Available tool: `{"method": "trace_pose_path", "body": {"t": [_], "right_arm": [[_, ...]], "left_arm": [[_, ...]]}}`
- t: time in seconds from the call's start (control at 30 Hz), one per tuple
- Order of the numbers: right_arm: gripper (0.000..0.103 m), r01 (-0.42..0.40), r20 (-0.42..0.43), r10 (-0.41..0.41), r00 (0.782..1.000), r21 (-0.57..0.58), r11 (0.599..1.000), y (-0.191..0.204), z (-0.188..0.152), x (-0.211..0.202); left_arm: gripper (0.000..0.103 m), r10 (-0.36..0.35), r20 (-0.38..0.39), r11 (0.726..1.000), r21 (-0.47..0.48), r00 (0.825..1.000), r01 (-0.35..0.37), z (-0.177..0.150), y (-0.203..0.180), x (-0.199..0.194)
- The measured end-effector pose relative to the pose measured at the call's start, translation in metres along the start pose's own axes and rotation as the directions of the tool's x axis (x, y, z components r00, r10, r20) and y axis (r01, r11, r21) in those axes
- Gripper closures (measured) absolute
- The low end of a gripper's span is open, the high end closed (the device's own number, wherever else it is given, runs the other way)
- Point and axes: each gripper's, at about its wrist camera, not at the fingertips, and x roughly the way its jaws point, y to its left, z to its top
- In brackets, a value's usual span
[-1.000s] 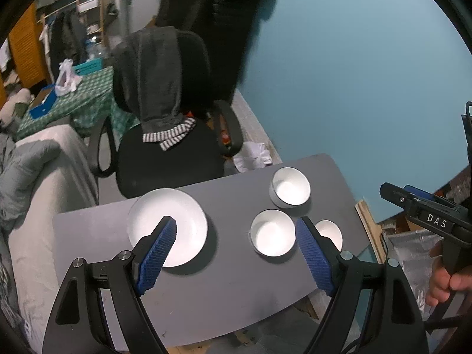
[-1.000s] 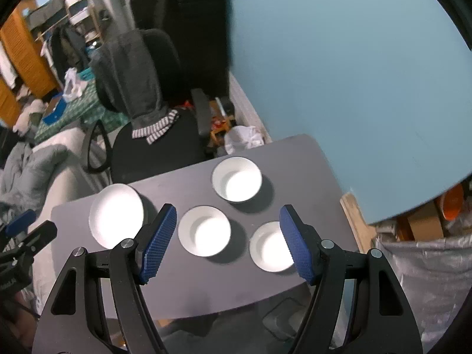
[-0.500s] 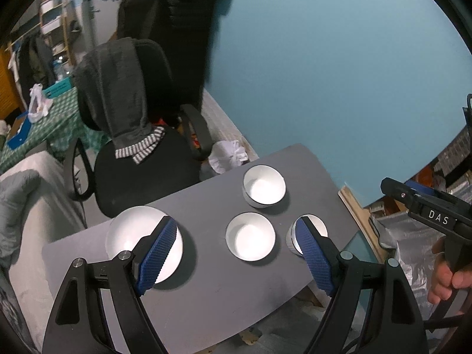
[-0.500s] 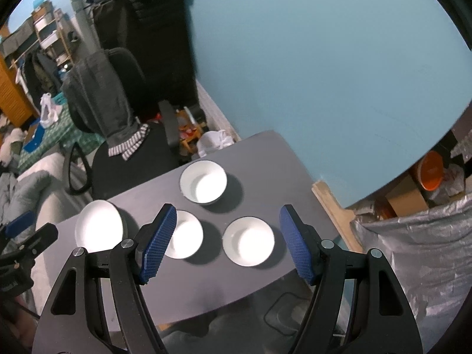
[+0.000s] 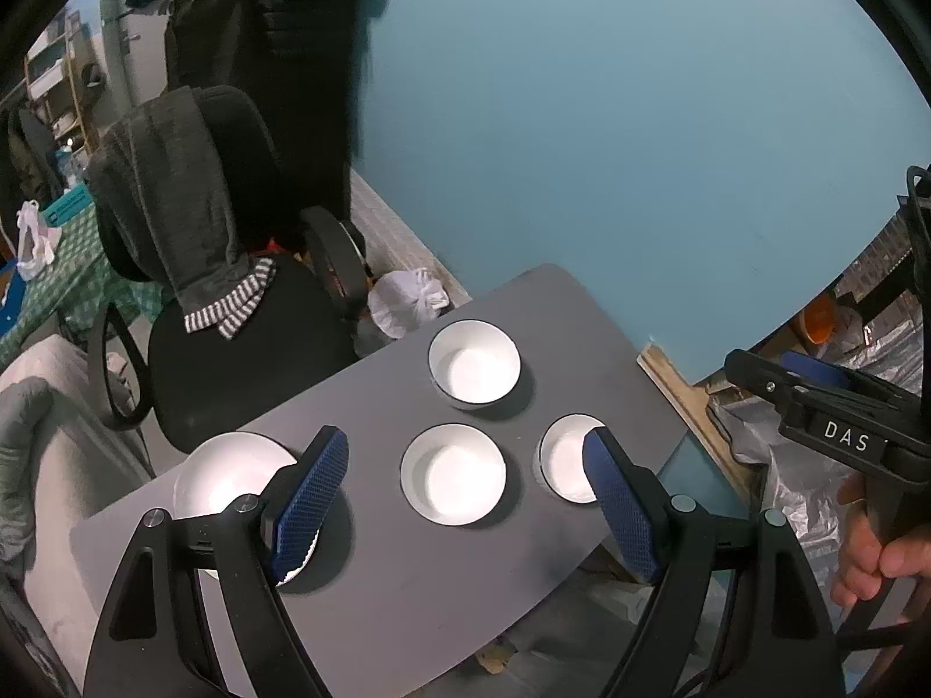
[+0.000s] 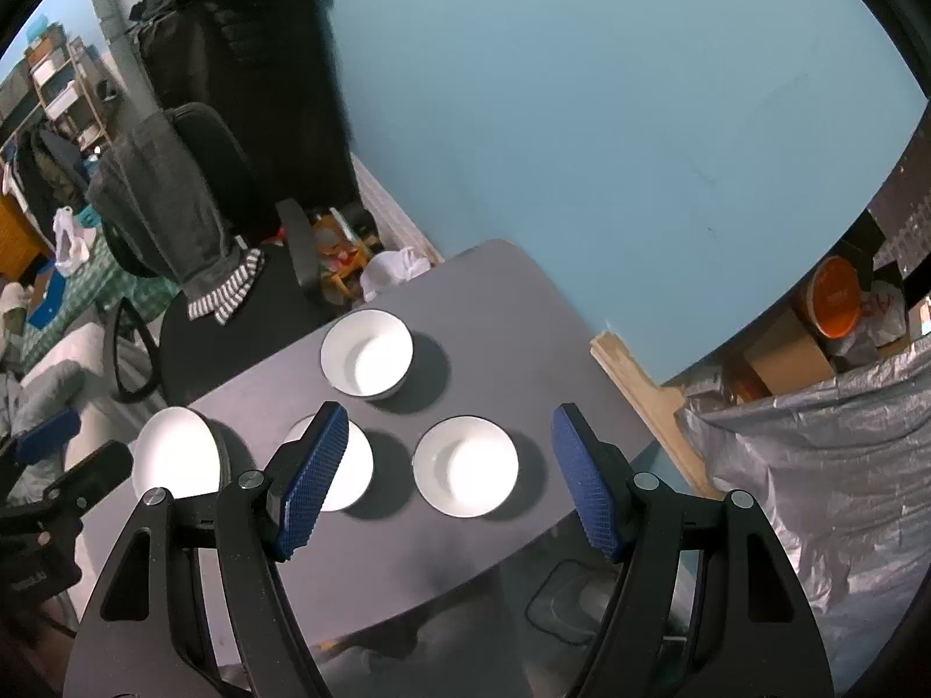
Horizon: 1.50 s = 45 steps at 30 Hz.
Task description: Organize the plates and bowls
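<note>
I have both tools hanging above the grey table (image 5: pixel 407 593), tilted steeply down so each camera takes in the whole layout before I commit to a pick. The left tongs (image 5: pixel 465 500) stand wide apart and hold nothing; the right tongs (image 6: pixel 448 483) are likewise spread and empty. In the left view the person's hand (image 5: pixel 873 547) shows at the far right, gripping the handle of the right tool.

The dishes are all on the table, apart from one another. The white plate (image 5: pixel 233 483) lies near the left edge, partly behind my left tool's near finger. A middle bowl (image 5: pixel 454 474) sits at the centre, a near-right bowl (image 6: pixel 465 465) close to the right edge, and a far bowl (image 6: pixel 366 355) with taller walls toward the office chair (image 5: pixel 244 337), which has a grey garment draped over its back.

Nothing is stacked yet, so I judge the task is at its start. The near-right bowl falls between my right tool's fingers in view, which makes it the natural first pick.
</note>
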Motion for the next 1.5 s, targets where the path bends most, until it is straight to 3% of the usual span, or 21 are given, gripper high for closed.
{"method": "trace_pose_path", "body": {"t": [1.5], "right_arm": [[0.031,-0.076,-0.097,0.066,0.993,-0.107,0.991,0.013,0.038,0.053]], "left_arm": [[0.019,0.040,-0.086,0.992,-0.117,0.996,-0.050,0.015,0.020,0.046]]}}
